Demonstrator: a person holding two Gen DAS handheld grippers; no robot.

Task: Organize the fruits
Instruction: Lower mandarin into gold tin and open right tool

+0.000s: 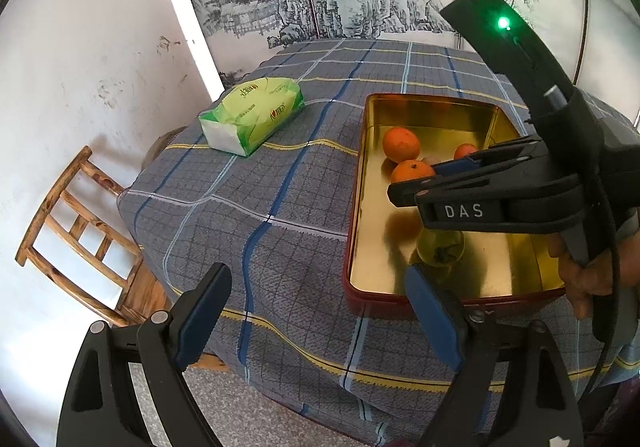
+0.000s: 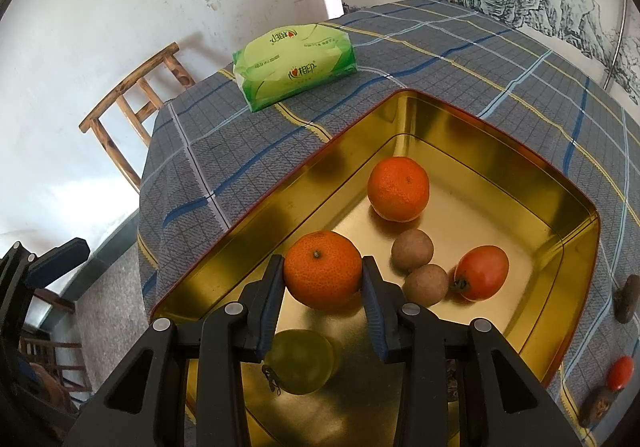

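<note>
My right gripper squeezes an orange over the gold tin so I can put it with the other fruit. My left gripper waits near the tin, jaws wide apart and holding nothing. Inside lie another orange, two small brown fruits, a red one and a green one.

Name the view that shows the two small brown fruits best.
Right wrist view: both small brown fruits lie unobstructed in the gold tin. In the left wrist view the right gripper hides them almost entirely.
</note>
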